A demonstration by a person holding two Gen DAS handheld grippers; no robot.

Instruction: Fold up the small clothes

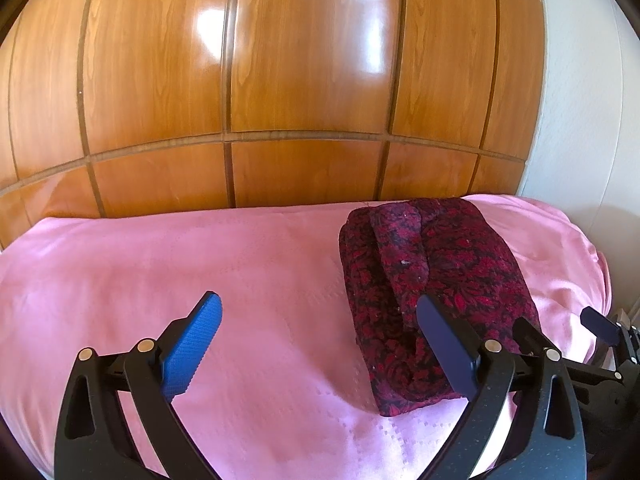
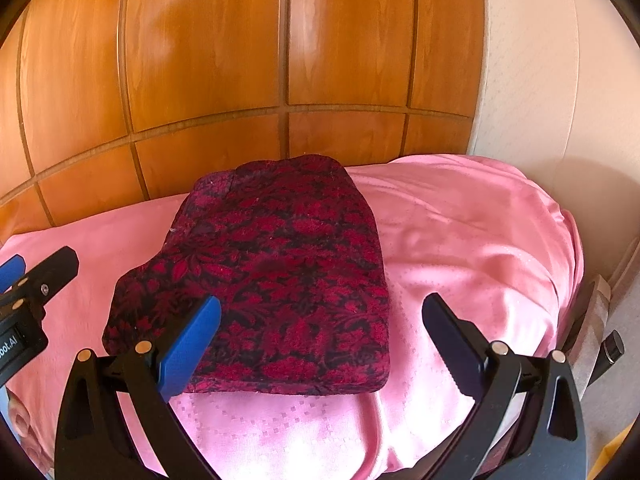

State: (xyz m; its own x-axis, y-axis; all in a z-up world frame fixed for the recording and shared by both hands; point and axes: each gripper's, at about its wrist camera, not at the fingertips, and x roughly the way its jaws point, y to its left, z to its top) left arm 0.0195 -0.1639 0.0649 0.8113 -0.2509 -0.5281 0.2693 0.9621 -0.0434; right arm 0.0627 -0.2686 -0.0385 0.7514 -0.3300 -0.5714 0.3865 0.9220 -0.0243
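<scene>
A dark red and black flowered garment (image 1: 432, 280) lies folded into a thick rectangle on the pink bedspread (image 1: 200, 264). It also shows in the right wrist view (image 2: 280, 280), centre left. My left gripper (image 1: 320, 320) is open and empty, its right finger next to the garment's left edge. My right gripper (image 2: 320, 320) is open and empty, held over the garment's near right corner, its left finger above the cloth. The left gripper shows at the left edge of the right wrist view (image 2: 24, 284).
A glossy wooden panelled wardrobe (image 1: 280, 80) stands right behind the bed. A pale wall (image 2: 540, 80) is at the right. The bed's right edge (image 2: 568, 260) drops off toward the floor.
</scene>
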